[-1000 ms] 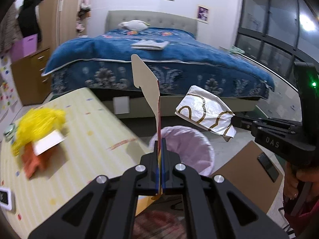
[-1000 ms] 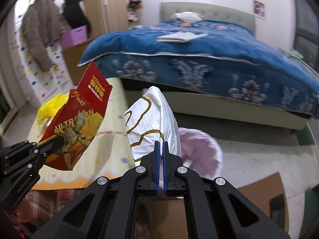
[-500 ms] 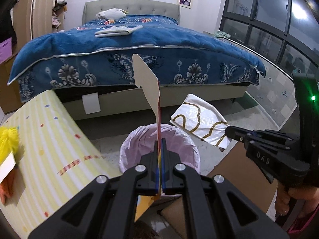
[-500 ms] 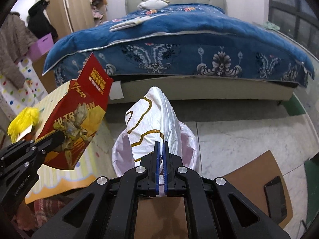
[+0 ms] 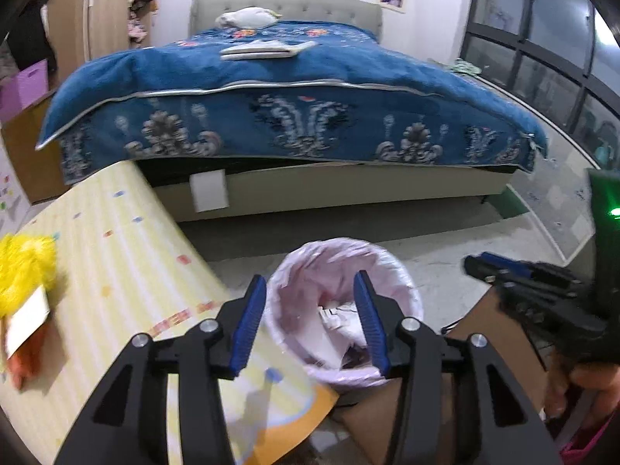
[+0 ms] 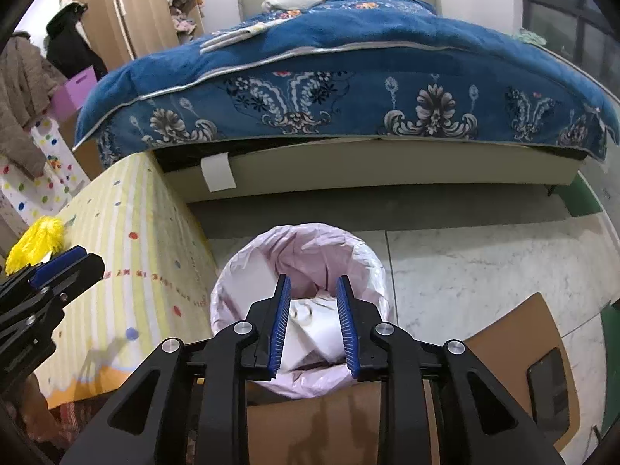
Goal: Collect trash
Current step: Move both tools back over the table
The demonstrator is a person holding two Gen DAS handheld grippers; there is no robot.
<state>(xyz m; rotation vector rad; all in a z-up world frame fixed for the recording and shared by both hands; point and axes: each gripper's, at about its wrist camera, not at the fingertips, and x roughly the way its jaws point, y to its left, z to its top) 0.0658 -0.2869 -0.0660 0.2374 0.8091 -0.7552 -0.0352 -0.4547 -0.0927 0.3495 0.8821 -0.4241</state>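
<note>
Both grippers are over the one trash bin [image 6: 298, 310], which stands on the floor beside the near edge of the striped tabletop [image 5: 116, 271]. The left gripper [image 5: 312, 319] has just been opening; its fingers [image 5: 250, 323] are spread with nothing between them. The right gripper [image 6: 313, 323] has likewise just been opening, fingers parted and empty.

The red packet and the white wrapper seen in the grippers a moment ago are no longer held. A white wrapper [image 6: 310, 321] lies inside the pink liner; the red packet cannot be made out there.

Judged progress: two pieces released, apparently into the bin. Remaining: one cluster near the far left edge of the tabletop, comprising a yellow fluffy item [image 5: 23, 271], a white card [image 5: 27, 317] and an orange piece [image 5: 23, 360].

Count: bin one, grippers two.
</note>
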